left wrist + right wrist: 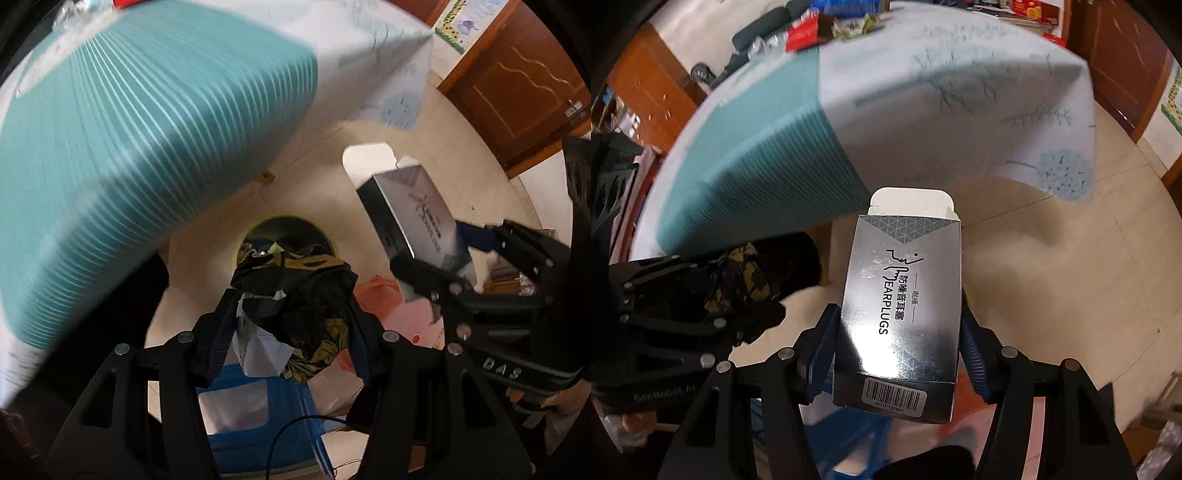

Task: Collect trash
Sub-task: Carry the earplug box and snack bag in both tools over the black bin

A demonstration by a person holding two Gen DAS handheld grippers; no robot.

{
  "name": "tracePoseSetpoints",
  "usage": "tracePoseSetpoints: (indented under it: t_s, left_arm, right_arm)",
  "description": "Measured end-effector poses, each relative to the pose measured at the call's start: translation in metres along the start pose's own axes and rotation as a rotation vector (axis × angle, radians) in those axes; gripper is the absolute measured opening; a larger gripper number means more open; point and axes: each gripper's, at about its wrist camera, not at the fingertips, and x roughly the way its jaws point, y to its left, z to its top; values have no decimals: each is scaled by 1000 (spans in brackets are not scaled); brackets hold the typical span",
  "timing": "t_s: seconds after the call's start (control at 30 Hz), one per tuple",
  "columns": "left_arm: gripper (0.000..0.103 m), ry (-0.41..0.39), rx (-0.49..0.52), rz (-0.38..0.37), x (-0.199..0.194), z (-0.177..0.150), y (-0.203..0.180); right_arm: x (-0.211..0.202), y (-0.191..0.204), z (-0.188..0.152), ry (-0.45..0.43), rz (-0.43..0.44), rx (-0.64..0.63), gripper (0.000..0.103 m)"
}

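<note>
Left wrist view shows my left hand-held gripper [291, 321] clamped on a crumpled black wrapper [299, 295] with yellow print, both pads pressing its sides. Directly beyond the fingertips, on the floor, sits the round bin [288, 236], already holding dark scraps. To the right of this gripper my right hand-held gripper [458, 266] carries the silver earplug box [410, 210].

Right wrist view confirms the right hand-held gripper [897, 347] is closed on the earplug box [905, 295] across its lower half, the top flap open and pointing away from me. The left hand-held gripper [701, 295] with the wrapper [738, 273] lies to its left. The worktop [960, 92] with its cloth stands ahead and above, more litter lying at its far end.

Risks as I judge them:
- The wrapper is light and loosely bunched. If I let go from this height, it may drift past the bin rim onto the floor.
- A white scrap of paper [258, 347] hangs below the wrapper and may not be gripped; I expect it could fall short.
- The bin mouth looks narrow for two grippers. Both approaching together may bring a collision or knock the box.
- The box is gripped low, so it may pivot and land across the rim.
- Blur on the cloth suggests speed, which would hamper aim.
</note>
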Motion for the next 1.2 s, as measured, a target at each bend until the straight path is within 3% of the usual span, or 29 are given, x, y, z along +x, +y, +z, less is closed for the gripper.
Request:
tracePoseSetpoints:
  t_s: [0.2,0.33,0.6,0.9,1.2]
  left_arm:
    - [52,33,-114,-27,61,-12,-2]
    - [52,60,-174,23,104,-10,3]
    - [53,146,-290,28,171,-3,16]
    - [57,170,-358,2,197,2,27]
    - [68,207,-406,-12,216,10,42]
  right_arm:
    - [49,-27,-2,28,13,29,61]
    - [78,-43,-8,36,22,54,61]
    - [130,-61,-22,99,19,57,61]
    - [168,-69,-13,139,25,78,62]
    - [181,-74,-14,167,57,90,62]
